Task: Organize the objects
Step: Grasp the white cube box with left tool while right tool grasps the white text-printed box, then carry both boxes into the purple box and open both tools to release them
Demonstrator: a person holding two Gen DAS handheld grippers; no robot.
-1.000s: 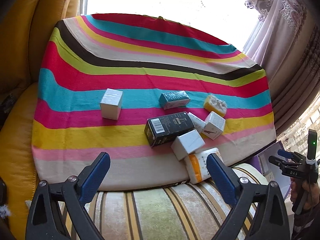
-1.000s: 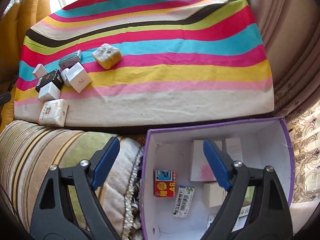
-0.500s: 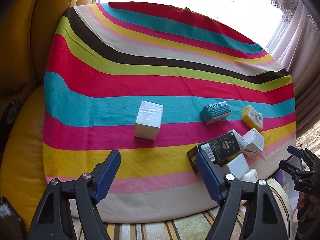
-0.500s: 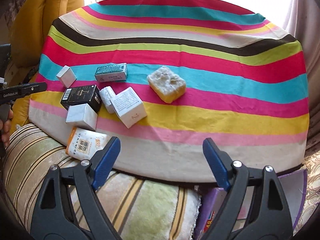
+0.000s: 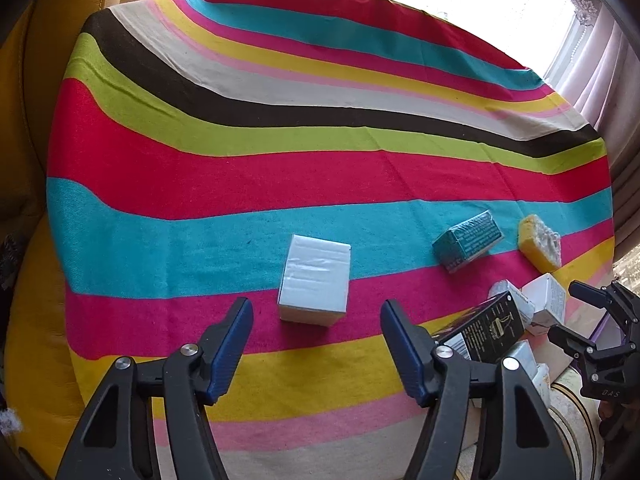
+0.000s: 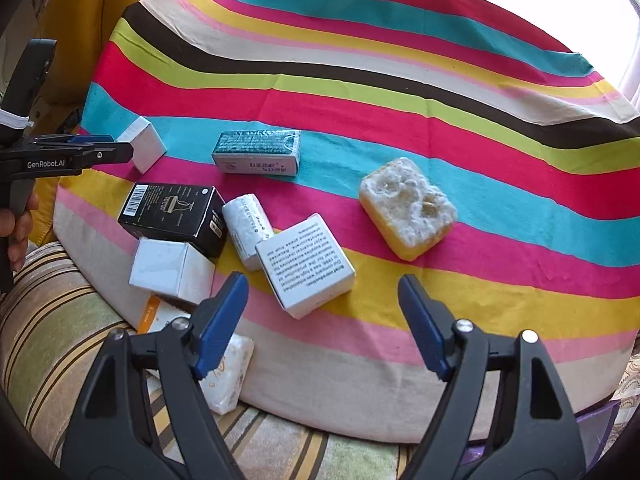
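I am looking down at a table [image 5: 280,184] covered in a cloth of bright curved stripes. My left gripper [image 5: 316,344] hangs just short of a plain white box [image 5: 315,285] that stands alone on the pink and teal stripes; its blue fingers [image 5: 234,344] are closing, about as far apart as the box is wide, with nothing between them yet. My right gripper [image 6: 322,326] hovers over the near edge of the table, fingers [image 6: 222,322] wider apart and also closing, empty. Just ahead of it lies a white box with printed text [image 6: 306,266]. Beside that box sit a small white packet [image 6: 248,230], a black box [image 6: 174,214] and another white box [image 6: 170,270]. Farther back are a teal box [image 6: 258,152] and a yellow sponge [image 6: 408,208].
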